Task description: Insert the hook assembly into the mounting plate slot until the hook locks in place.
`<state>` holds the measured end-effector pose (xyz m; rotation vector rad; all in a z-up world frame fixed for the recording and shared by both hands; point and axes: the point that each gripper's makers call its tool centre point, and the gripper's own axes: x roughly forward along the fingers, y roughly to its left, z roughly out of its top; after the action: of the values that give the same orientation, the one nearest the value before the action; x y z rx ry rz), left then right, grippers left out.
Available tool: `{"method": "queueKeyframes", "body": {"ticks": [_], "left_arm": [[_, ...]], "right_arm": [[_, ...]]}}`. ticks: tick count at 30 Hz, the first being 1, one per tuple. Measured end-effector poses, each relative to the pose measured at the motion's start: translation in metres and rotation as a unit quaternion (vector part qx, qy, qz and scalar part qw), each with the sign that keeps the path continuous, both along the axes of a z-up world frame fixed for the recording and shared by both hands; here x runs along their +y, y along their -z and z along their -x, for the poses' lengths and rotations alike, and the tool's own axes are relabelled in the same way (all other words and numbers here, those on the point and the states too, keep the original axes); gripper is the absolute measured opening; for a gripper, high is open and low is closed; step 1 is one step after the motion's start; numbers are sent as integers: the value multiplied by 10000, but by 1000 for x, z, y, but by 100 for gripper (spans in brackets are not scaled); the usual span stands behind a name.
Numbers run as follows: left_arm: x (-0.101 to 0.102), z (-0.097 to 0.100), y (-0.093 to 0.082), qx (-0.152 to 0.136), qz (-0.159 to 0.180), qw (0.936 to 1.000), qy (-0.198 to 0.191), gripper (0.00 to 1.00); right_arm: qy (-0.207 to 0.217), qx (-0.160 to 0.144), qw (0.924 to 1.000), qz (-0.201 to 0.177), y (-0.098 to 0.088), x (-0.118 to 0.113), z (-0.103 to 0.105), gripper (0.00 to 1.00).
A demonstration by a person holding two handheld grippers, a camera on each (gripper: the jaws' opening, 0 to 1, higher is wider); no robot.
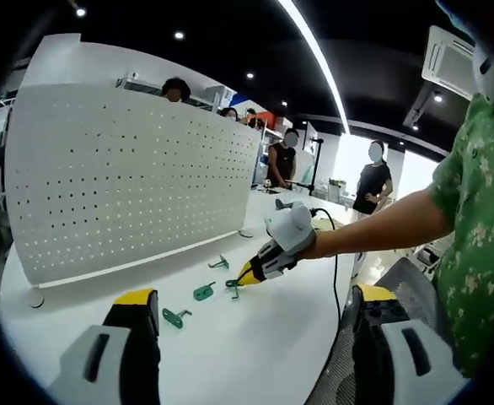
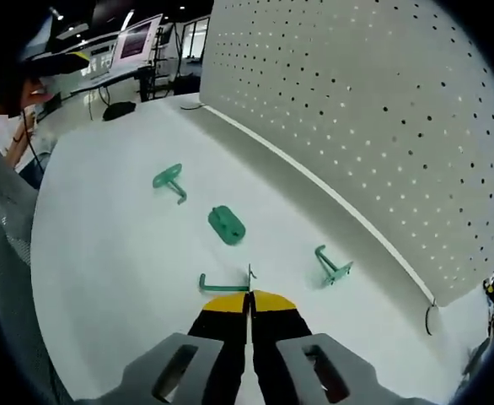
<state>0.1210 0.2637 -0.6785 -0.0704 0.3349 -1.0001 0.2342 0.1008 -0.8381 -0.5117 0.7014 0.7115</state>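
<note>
Several small green parts lie on the white table (image 2: 120,278). A rounded green mounting plate (image 2: 227,225) (image 1: 203,292) rests in the middle. One green hook (image 2: 169,180) (image 1: 175,317) lies beyond it, and another hook (image 2: 331,266) (image 1: 220,263) lies nearer the pegboard. My right gripper (image 2: 249,297) (image 1: 249,274) is held by a gloved hand (image 1: 291,229). Its yellow tips are shut on the end of a thin green hook piece (image 2: 222,286) (image 1: 233,287) low at the table surface. My left gripper (image 1: 255,308) stands open, well back from the parts.
A tall white pegboard (image 1: 129,186) (image 2: 382,110) stands upright along the table behind the parts. A black cable (image 1: 335,278) runs over the table's right edge. Several people stand in the background. A person's arm in a green sleeve (image 1: 475,202) reaches in from the right.
</note>
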Motion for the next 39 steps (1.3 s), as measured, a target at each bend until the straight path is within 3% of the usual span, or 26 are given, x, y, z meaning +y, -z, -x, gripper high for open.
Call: {"method": "queueKeyframes", "body": {"ticks": [9,17,27,39], "left_arm": [[-2,1,-3,-27,-5,10000,78,97],[-4,0,-7,-49,23,9999,131,97],[-8,-2,-23,-181,91,9995,225,96],[-12,0,-38,-300,152,9989,325,96]], "right_arm": [[415,137,9977,-512,-7,-5,4,0],[668,82,9908,-1170,-31,1,5,0],[1034,-91,9681,-2279,-79,8,3,0],[956,-438,9519,-2878,-134,21,12,0]]}}
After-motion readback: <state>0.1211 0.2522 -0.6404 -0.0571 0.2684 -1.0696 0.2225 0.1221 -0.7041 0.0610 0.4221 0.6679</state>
